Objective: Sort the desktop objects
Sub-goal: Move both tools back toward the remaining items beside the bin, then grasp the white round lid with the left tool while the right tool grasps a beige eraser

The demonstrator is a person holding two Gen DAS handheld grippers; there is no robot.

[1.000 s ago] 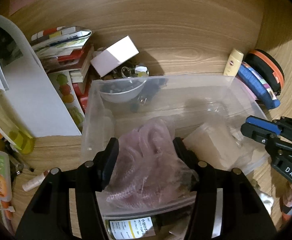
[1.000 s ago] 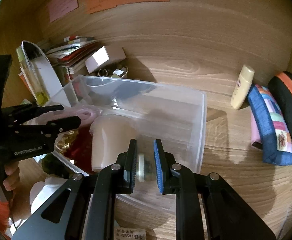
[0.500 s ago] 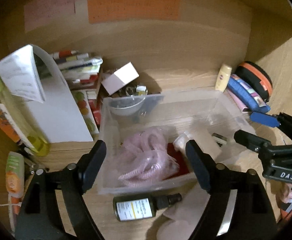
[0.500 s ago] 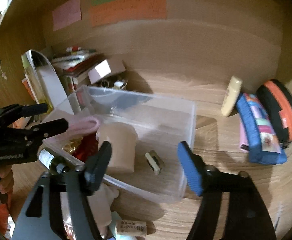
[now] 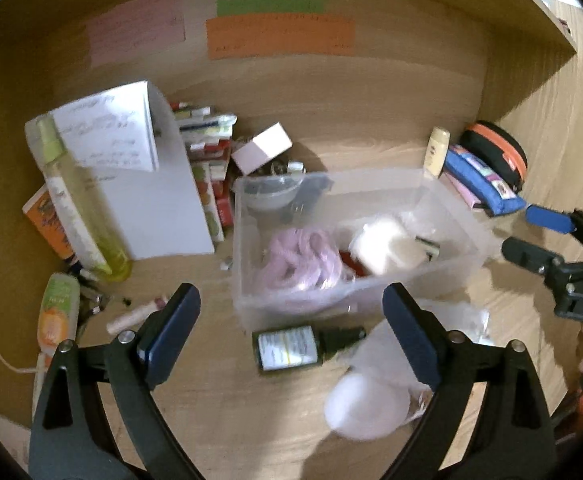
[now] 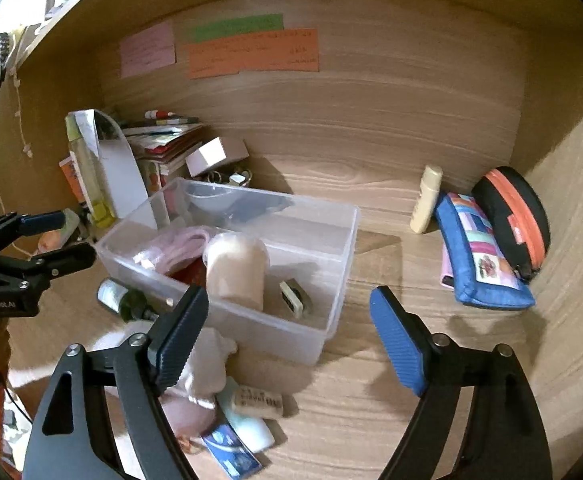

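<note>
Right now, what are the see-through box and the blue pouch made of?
The see-through box looks like thin, glossy plastic: you can see the pink cord and a beige cup through its walls. The blue pouch seems to be soft woven fabric, matte, with colourful sewn patches.

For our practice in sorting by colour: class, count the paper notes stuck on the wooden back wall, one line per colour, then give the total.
pink note: 1
green note: 1
orange note: 1
Total: 3
</note>
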